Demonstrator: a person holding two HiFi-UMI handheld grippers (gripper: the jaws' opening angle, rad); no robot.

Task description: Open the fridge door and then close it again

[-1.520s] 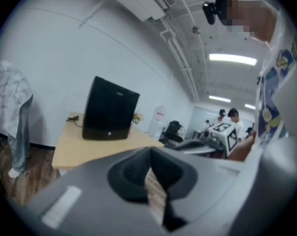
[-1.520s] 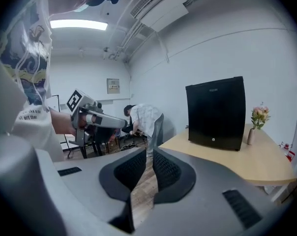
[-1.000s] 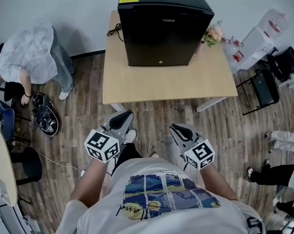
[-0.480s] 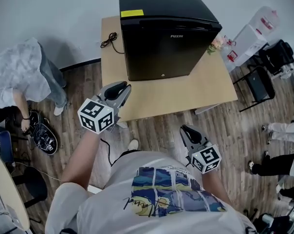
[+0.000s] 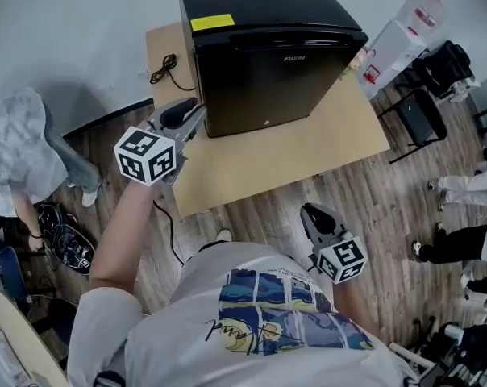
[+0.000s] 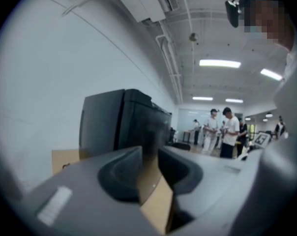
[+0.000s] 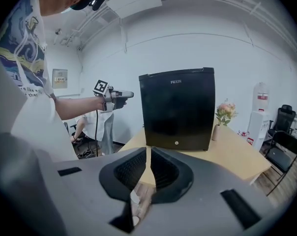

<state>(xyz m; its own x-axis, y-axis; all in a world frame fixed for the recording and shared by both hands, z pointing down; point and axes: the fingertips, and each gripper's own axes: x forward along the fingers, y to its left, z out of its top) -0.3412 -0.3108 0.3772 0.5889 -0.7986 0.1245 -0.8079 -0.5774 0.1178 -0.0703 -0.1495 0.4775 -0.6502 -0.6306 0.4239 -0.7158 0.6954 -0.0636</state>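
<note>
Fridge (image 5: 268, 55) sat upper centre in head view, on the table (image 5: 308, 147), door (image 5: 280, 83) shut; opening not started. Left tongs (image 5: 187, 113) were beside the door's left edge, apparently not touching; jaws had just been opening, nothing between them. Right tongs (image 5: 314, 214) hung lower right, well off the table, closed to a slit, empty. Risks: jaws slipping off the smooth door edge, or a hard pull dragging the whole fridge across the tabletop. Door swing could clip the flowers (image 7: 225, 113) right of the fridge; hinge side unclear. Cable (image 5: 163, 64) lay near the left tongs. Table in front of the door was bare.
</note>
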